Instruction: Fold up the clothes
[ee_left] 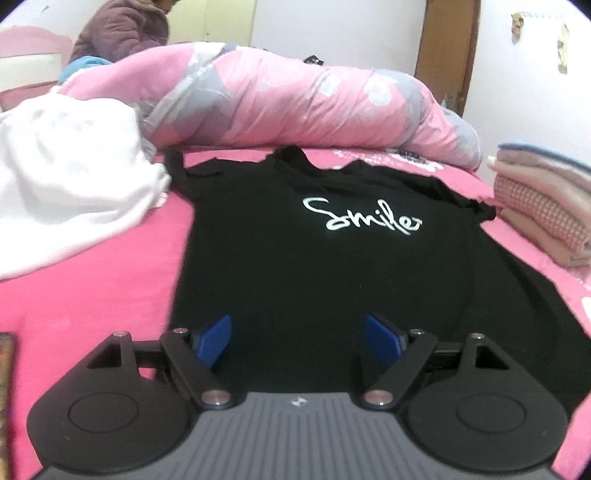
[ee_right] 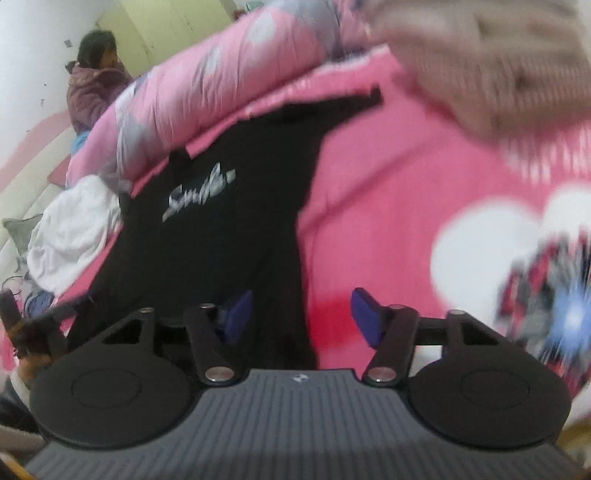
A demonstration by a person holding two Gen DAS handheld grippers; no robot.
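A black T-shirt (ee_left: 314, 266) with a white "Smile" print lies spread flat, front up, on the pink bed sheet (ee_left: 92, 295). My left gripper (ee_left: 297, 325) hovers over the shirt's lower middle, open, with nothing between its blue pads (ee_left: 214, 343). The right wrist view is blurred. There the shirt (ee_right: 221, 240) runs away to the upper left, and my right gripper (ee_right: 303, 295) stands open over the shirt's right side edge. Its left pad is above black cloth and its right pad above pink sheet (ee_right: 369, 203). Neither gripper holds the shirt.
A rolled pink floral quilt (ee_left: 295, 96) lies across the bed behind the shirt. A white cloth (ee_left: 66, 192) is heaped at the left. A stack of folded clothes (ee_left: 546, 206) sits at the right. A person (ee_left: 122, 29) sits at the far left back.
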